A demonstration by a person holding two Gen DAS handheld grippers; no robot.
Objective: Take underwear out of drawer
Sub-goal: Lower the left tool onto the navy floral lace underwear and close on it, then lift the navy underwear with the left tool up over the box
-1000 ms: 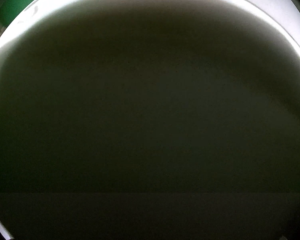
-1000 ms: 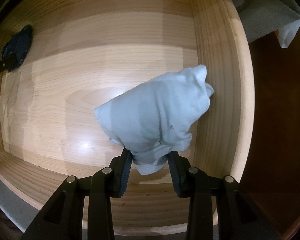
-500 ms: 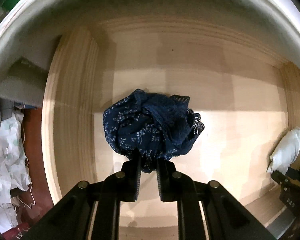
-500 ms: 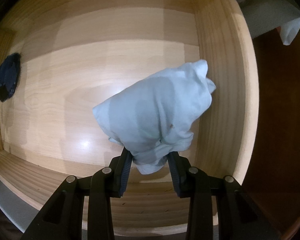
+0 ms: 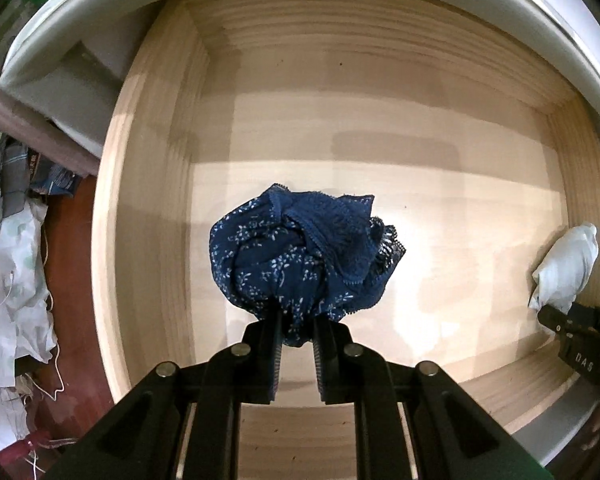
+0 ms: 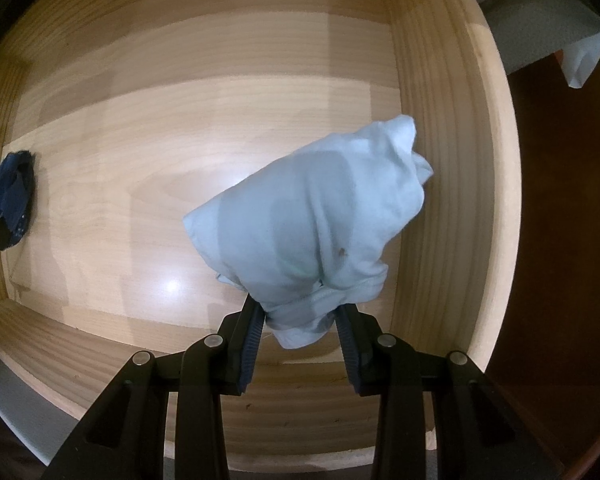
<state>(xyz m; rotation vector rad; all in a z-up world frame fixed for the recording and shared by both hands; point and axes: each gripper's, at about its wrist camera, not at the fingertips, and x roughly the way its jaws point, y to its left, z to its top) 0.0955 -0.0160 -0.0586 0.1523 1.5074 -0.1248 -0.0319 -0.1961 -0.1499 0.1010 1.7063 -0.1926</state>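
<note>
Underwear count: two bunched pieces, one navy floral underwear, one pale blue underwear.
Left gripper: jaws clamped on the navy piece, nearer the drawer's left wall.
Right gripper: jaws clamped on the pale piece, by the right wall.
Drawer: bare wooden floor between them, open room.
Axis: pale bundle slants toward the right wall.

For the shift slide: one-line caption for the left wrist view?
Left claw shut on navy floral underwear above the wooden drawer.

Right tongs cut off at frame edge; fabric hides tips.
</note>
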